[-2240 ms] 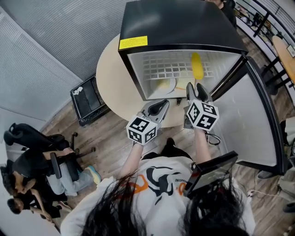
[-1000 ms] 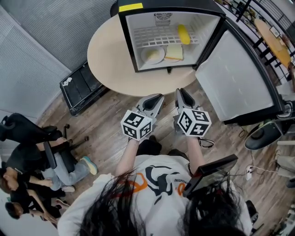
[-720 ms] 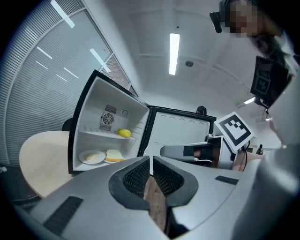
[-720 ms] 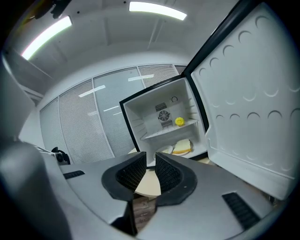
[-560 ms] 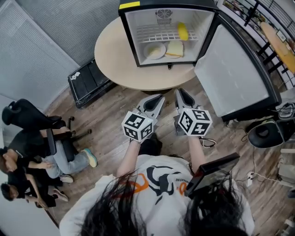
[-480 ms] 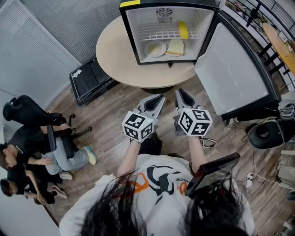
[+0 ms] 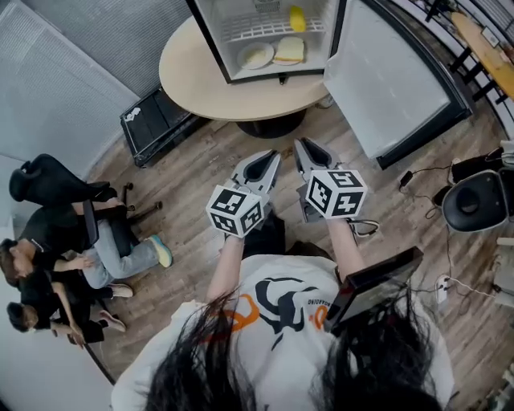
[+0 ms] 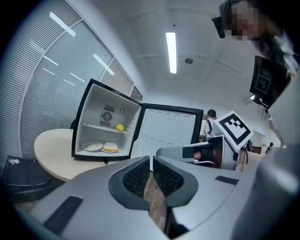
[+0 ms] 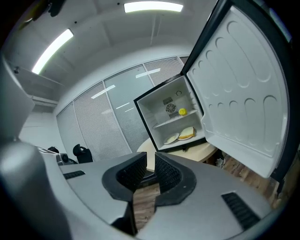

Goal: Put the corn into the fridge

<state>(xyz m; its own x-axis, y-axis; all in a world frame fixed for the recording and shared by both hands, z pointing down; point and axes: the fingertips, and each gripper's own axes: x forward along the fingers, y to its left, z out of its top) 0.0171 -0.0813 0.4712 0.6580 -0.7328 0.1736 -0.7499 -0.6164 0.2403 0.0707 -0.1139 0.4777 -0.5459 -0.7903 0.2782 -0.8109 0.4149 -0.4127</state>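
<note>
Now that the person has backed away from the open fridge (image 7: 215,48), the corn (image 7: 297,18) lies on its upper shelf while the left gripper (image 7: 271,157) and right gripper (image 7: 303,147) hang empty, jaws pressed together, so the placing looks done.

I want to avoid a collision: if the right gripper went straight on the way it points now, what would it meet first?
Probably the edge of the round table, just left of the open fridge. Nothing nearer shows ahead of the right gripper, though depth is hard to judge.
</note>
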